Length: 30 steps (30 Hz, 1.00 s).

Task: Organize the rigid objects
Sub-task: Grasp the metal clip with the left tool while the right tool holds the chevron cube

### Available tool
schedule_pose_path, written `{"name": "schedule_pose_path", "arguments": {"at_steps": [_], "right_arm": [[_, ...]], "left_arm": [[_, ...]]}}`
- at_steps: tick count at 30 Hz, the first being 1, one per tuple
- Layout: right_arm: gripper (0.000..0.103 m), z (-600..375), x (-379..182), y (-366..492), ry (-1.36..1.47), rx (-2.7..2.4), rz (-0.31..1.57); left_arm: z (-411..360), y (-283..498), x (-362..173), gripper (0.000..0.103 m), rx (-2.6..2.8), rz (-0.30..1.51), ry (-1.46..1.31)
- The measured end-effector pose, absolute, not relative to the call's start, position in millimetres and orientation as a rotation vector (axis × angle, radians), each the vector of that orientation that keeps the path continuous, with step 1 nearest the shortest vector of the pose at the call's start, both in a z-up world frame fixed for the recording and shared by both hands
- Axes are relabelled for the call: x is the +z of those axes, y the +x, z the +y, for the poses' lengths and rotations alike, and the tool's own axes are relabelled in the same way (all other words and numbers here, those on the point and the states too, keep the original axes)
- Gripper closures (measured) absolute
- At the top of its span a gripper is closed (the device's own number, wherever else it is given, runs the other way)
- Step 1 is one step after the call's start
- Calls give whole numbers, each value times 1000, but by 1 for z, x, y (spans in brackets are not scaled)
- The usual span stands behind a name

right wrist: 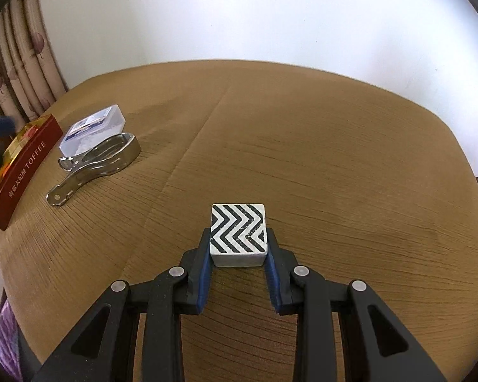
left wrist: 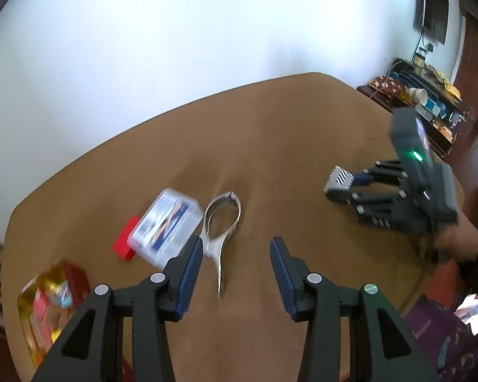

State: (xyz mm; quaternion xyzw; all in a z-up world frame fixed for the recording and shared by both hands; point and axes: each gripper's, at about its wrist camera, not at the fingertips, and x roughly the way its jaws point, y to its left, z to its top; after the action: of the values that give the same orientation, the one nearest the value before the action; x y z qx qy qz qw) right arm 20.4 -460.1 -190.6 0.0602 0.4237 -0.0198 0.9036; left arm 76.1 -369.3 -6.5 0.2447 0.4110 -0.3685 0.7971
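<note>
Right wrist view: right tool (right wrist: 239, 238) pinching the zigzag block (right wrist: 238, 235) low over the brown surface (right wrist: 334, 159); left tool (left wrist: 236, 254) spread, nothing in it, above the metal tongs (left wrist: 221, 222).

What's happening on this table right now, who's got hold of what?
A person works with a handheld gripper in each hand at a brown table. The right gripper is shut on a white block with black zigzag stripes, low over the table. The left gripper is open and holds nothing, with the metal tongs just ahead of it. Beside the tongs lie a clear plastic box, a small red block and a red toffee box, grouped on one side.
</note>
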Motion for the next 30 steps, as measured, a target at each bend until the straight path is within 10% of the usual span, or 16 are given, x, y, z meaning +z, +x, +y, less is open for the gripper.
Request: {"name": "schedule_pose_path", "arguments": {"at_steps": [22,30], "right_arm": [[72,-486,-182,1,242,42,834],[71,-486,-179,2,255,45,842]], "left_arm": [[-441,152,-102,59,-868,1160,744],[-422,158,-101,100,-882,1185,629]]}}
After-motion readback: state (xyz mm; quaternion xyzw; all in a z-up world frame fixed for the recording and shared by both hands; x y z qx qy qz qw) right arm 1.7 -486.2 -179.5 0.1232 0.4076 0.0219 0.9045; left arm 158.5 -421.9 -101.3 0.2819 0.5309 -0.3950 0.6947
